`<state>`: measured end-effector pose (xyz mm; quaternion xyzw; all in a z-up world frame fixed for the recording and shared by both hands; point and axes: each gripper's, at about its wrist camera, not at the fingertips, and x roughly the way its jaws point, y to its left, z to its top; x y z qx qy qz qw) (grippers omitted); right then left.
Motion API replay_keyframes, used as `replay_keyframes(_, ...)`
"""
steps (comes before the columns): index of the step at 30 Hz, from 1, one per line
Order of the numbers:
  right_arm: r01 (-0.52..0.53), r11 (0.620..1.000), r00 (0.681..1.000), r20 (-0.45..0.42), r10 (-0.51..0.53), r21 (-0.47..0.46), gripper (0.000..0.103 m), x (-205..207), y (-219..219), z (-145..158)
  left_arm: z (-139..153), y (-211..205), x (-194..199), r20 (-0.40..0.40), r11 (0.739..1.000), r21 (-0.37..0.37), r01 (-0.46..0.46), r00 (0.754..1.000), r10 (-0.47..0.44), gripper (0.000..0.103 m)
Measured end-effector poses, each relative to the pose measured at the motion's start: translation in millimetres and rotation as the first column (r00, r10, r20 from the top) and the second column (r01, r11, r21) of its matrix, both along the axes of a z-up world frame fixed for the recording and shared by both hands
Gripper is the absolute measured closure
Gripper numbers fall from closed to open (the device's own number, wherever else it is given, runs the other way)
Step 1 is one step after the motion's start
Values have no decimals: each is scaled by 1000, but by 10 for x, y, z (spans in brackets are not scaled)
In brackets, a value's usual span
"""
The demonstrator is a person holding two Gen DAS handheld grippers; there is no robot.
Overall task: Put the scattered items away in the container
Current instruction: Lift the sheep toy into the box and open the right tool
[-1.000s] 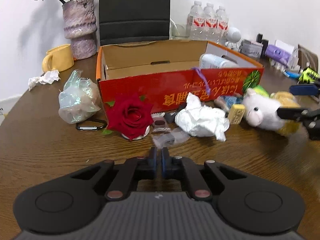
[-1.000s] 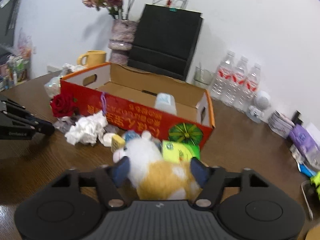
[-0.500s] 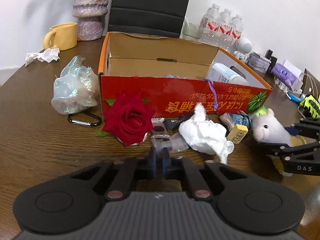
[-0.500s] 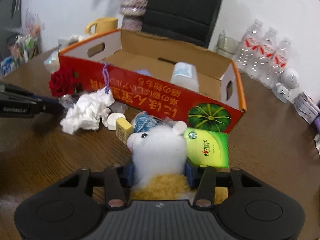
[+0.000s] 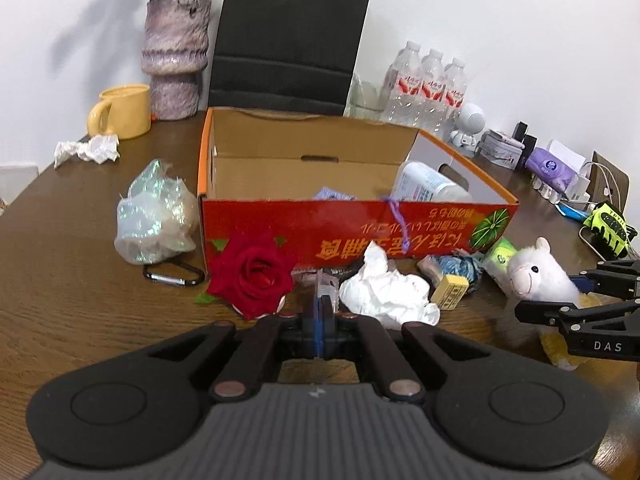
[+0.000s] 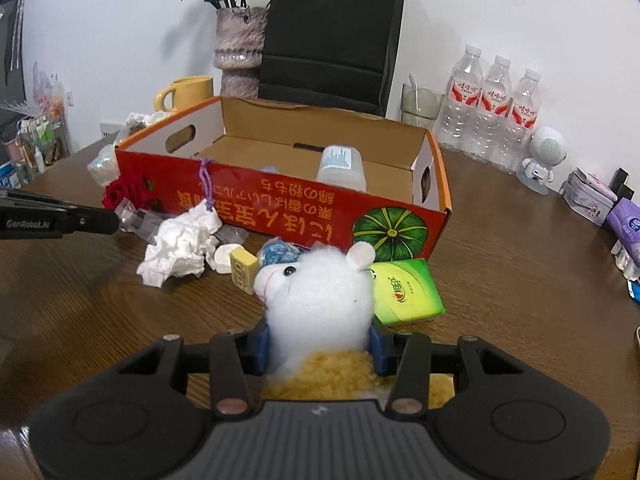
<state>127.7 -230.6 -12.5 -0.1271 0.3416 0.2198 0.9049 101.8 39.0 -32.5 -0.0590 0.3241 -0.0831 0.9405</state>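
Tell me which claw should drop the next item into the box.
Right. The right claw is shut on the plush alpaca, just in front of the box. The left claw is shut, holding nothing.

Rose (image 5: 253,276), tissue (image 5: 386,290), plush (image 6: 320,292) before box (image 5: 360,236); bottle (image 5: 426,186) inside; mug (image 5: 122,111) behind.

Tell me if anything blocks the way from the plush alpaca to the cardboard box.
The right gripper grips the plush alpaca. Only the box's red front wall stands between it and the open cardboard box; nothing visible covers the top.
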Motion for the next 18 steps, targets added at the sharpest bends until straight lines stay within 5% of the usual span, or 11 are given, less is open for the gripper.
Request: replay_keyframes(18,16,997,993,112,-24,77,59,52,29,431,521,21,-47,158,1000,13,26,987,-28,102)
